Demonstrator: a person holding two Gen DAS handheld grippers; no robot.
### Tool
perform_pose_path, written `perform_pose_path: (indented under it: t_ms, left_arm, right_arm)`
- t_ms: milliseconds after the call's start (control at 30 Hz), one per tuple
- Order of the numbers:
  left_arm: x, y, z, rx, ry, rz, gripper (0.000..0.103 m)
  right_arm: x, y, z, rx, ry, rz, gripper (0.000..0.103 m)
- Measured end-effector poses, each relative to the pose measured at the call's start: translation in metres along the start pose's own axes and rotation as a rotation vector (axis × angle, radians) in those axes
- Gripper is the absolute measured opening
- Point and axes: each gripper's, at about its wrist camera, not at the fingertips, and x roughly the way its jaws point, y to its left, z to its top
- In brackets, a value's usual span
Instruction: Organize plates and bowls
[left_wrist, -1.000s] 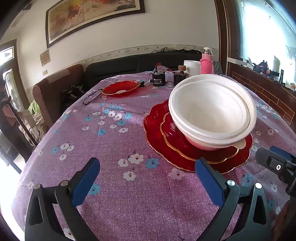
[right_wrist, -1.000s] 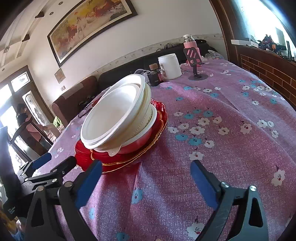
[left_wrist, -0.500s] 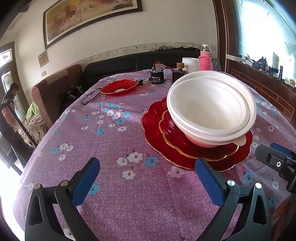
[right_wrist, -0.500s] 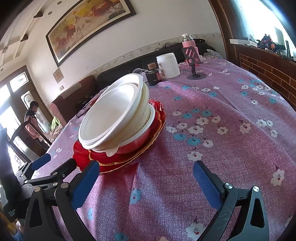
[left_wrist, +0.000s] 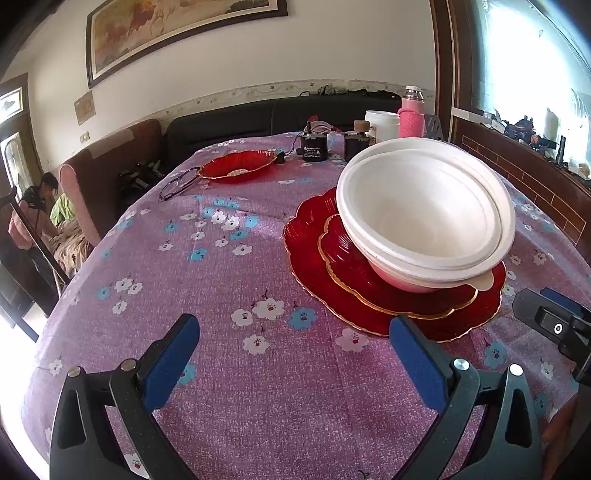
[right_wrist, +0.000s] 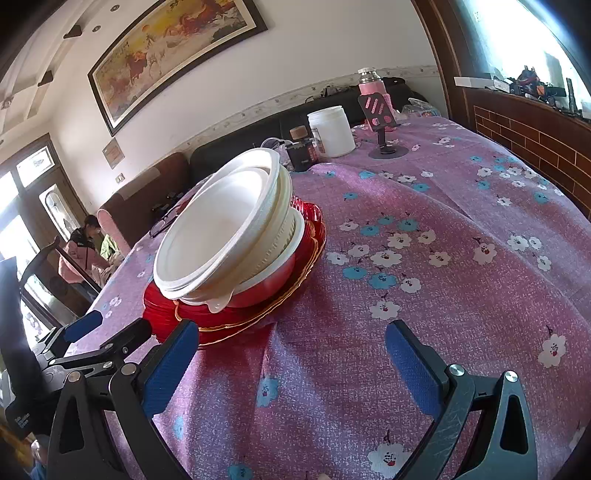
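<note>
The stack of white bowls sits nested and tilted on the right half of the desk, the lowest bowl showing a reddish underside; it rests on a small red plate with a gold rim, which lies on a larger red scalloped plate; in the right wrist view the same white bowls lean toward the camera over the red plates; a second red dish lies apart at the far side of the desk, with a pair of glasses just beside it; farther back stand a white jar, a pink bottle, two dark jars and a phone stand; the desk wears a purple floral cloth; the left gripper hangs above the near edge of the cloth with its jaws wide apart and holding nothing, the stack ahead and to its right; the right gripper is likewise spread wide and empty, the stack ahead to its left, and the left gripper's black frame shows at its lower left; a person in pink is beyond the desk by the door.
</note>
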Motion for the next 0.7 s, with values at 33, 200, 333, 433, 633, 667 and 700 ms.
perform_pose_path:
  t_ms: [33,200,333,433,633,667,700]
  left_arm:
    - [0.0003,0.0007,0.0003,-0.001,0.002,-0.001,0.103]
    - [0.0011,0.0022,0.0004,-0.011,0.008,-0.007,0.103]
    - [0.0014,0.0020,0.0005,-0.009,0.009,-0.003,0.103]
    - [0.0015,0.0012,0.0004,-0.005,0.007,0.000,0.103]
    - [0.0006,-0.0005,-0.0004,0.000,0.003,0.008,0.103]
    - [0.0008,-0.0006,-0.0007,0.000,0.003,0.008,0.103]
    - [0.0006,-0.0010,-0.0009,0.001,0.002,0.010,0.103]
  right_arm:
    - [0.0001,0.0000,0.0000,0.000,0.000,0.000,0.102]
    - [0.0003,0.0000,0.0002,0.001,0.001,-0.002,0.102]
    - [0.0002,-0.0004,0.0002,0.002,0.000,-0.003,0.102]
    - [0.0002,-0.0006,0.0001,0.002,0.000,-0.003,0.102]
    - [0.0004,-0.0006,0.0005,0.003,0.001,-0.001,0.102]
    - [-0.0001,-0.0007,0.0005,0.003,0.001,-0.002,0.102]
    - [0.0000,-0.0008,0.0005,0.002,0.001,-0.002,0.102]
